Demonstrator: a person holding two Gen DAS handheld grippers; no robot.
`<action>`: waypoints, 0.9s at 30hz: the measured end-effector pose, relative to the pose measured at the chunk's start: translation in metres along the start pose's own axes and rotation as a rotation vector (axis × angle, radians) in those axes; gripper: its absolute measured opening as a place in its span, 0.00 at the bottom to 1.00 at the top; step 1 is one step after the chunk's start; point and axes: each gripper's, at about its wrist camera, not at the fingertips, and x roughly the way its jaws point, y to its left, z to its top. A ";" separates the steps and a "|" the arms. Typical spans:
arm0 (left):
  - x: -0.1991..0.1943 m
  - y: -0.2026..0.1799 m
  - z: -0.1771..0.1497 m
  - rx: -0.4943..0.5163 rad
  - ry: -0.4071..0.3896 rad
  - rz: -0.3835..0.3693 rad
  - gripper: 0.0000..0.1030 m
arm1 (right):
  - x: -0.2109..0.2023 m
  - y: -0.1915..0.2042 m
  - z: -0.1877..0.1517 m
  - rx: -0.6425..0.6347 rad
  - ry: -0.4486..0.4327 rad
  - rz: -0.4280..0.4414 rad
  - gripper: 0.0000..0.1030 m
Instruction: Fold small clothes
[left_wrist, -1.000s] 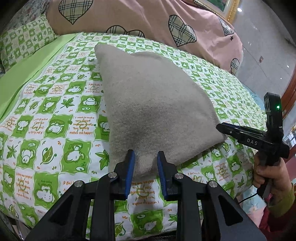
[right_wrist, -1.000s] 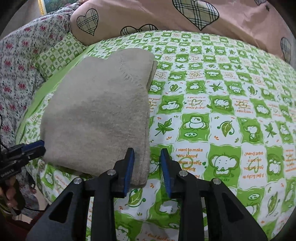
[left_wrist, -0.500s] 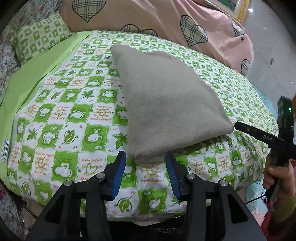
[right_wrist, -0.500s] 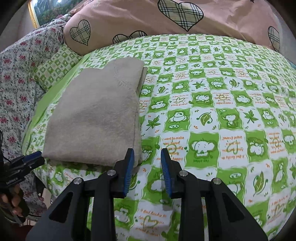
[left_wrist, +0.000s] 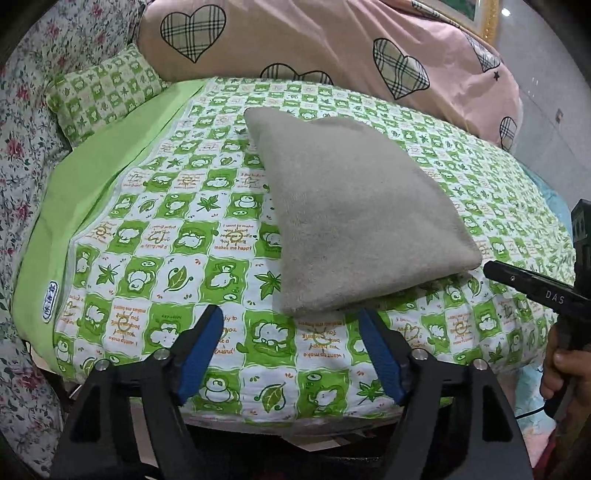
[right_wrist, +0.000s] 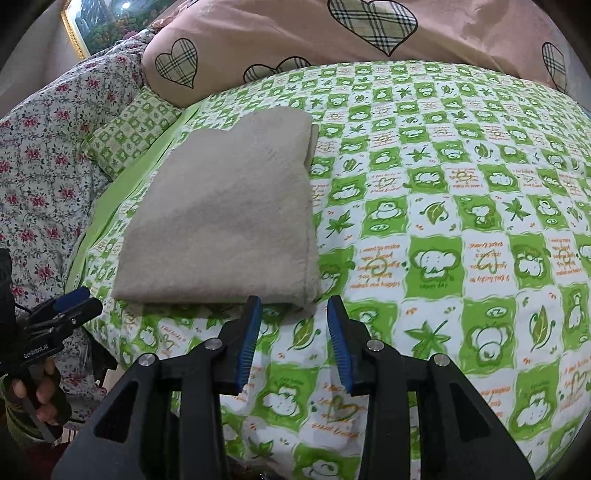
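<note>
Nearest to me on the left wrist view, my left gripper (left_wrist: 290, 350) has its blue-padded fingers (left_wrist: 201, 349) spread wide with nothing between them, hanging over the near edge of the bed (left_wrist: 110, 162). Just beyond the fingertips, and a little toward the right finger, lies the folded beige garment (left_wrist: 354, 218), flat on the green-and-white cartoon sheet (left_wrist: 155, 236); its near corner sits just ahead of the gap and touches neither pad. Off past the right finger, the right gripper (left_wrist: 496, 271) pokes in from the side, its tip just beside the garment's right corner (from this view I cannot tell how far it is open). On the right wrist view the same right gripper (right_wrist: 294, 328) shows its fingers (right_wrist: 338, 341) parted and holding nothing, with the garment (right_wrist: 229, 218) just ahead of the left finger, its near hem close to that fingertip but apart from it. Further out past the left finger, the left gripper (right_wrist: 72, 308) hangs off the bed's edge. Beyond the garment sits a small green checked pillow (left_wrist: 103, 92), and farthest back a pink quilt with plaid hearts (left_wrist: 332, 48).
</note>
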 end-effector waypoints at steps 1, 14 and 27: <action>-0.001 0.000 0.000 -0.002 0.000 0.005 0.76 | 0.000 0.001 0.000 -0.001 0.002 0.001 0.39; -0.013 0.021 -0.003 -0.060 -0.021 0.007 0.78 | 0.008 0.030 0.000 -0.047 0.036 0.031 0.52; 0.006 0.021 0.028 -0.079 0.008 0.041 0.80 | 0.013 0.029 0.023 -0.036 0.014 0.079 0.68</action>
